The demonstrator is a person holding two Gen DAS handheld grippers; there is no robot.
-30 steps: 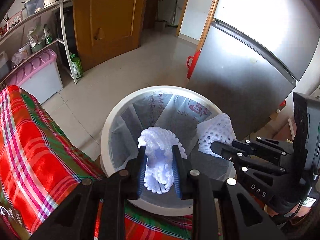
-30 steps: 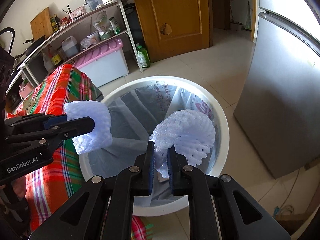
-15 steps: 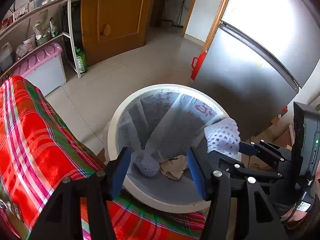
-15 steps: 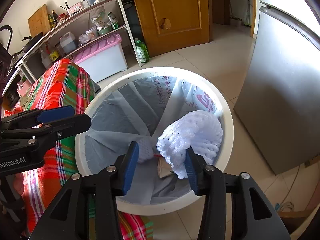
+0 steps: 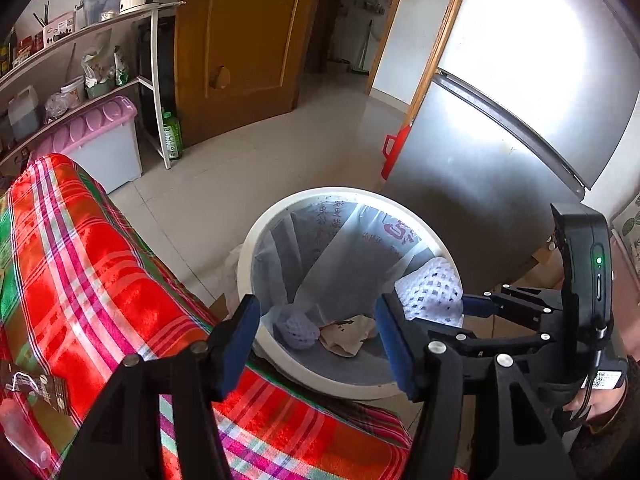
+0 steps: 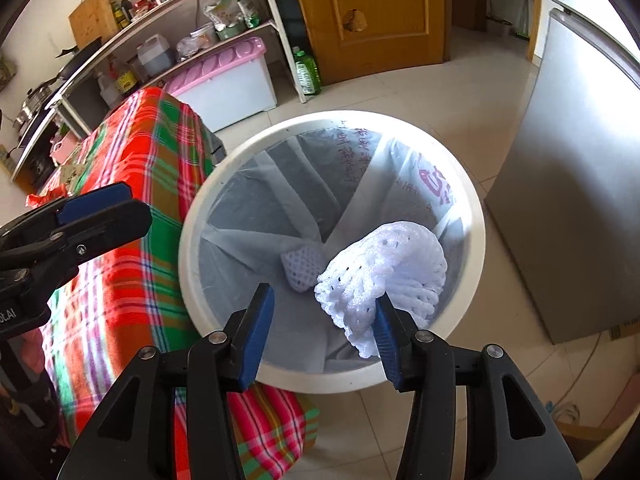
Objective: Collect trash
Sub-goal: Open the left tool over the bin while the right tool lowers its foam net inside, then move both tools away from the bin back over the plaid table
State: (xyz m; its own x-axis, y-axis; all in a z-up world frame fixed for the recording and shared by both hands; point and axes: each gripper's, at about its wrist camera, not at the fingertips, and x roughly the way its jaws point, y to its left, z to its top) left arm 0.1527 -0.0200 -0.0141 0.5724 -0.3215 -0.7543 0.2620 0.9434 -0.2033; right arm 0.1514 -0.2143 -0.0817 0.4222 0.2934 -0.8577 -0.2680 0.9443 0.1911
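Observation:
A white bin (image 5: 280, 216) lined with a clear bag stands on the floor beside the table; it also shows in the right wrist view (image 6: 476, 216). My left gripper (image 5: 316, 344) is open and empty above its near rim. One white foam net (image 5: 296, 326) lies at the bin's bottom (image 6: 302, 266) beside a crumpled paper (image 5: 344, 338). My right gripper (image 6: 322, 338) is open over the bin. A second white foam net (image 6: 384, 272) clings to its right finger, above the bin's inside (image 5: 432, 292).
A red and green plaid tablecloth (image 5: 92, 280) covers the table left of the bin (image 6: 132, 248). A silver fridge (image 5: 500, 152) stands right of the bin. A pink-lidded box (image 6: 224, 76), shelves and a wooden door (image 5: 240, 40) are behind. A wrapper (image 5: 36, 392) lies on the cloth.
Both grippers opened. The left one's foam net fell into the bin. The right one's net came loose but still hangs at its right finger. Both grippers pulled back and up.

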